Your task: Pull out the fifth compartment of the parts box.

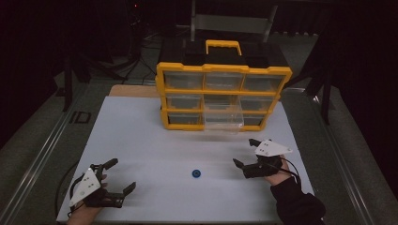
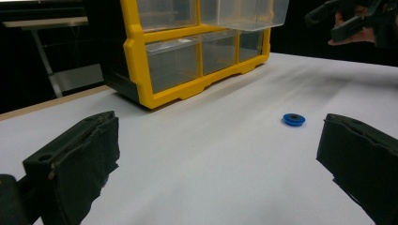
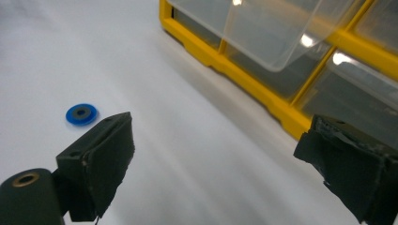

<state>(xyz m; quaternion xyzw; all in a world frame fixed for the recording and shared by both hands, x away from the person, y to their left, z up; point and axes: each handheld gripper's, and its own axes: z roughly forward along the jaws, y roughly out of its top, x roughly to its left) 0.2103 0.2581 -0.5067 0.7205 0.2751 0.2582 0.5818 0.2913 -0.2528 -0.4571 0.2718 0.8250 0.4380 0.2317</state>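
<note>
Blue washer (image 1: 196, 174) sits alone, lower centre of the high view, on the white table (image 1: 141, 136). Going big to small: the yellow organizer (image 1: 223, 96) at top centre, one clear drawer (image 1: 224, 118) pulled out, then the right gripper (image 1: 245, 154) lower right and the left gripper (image 1: 123, 175) lower left, both spread wide and empty. The risk: a flat washer skids from the pads when pinched

Dark room, grey floor (image 1: 42, 126), white table (image 1: 141, 136).
</note>
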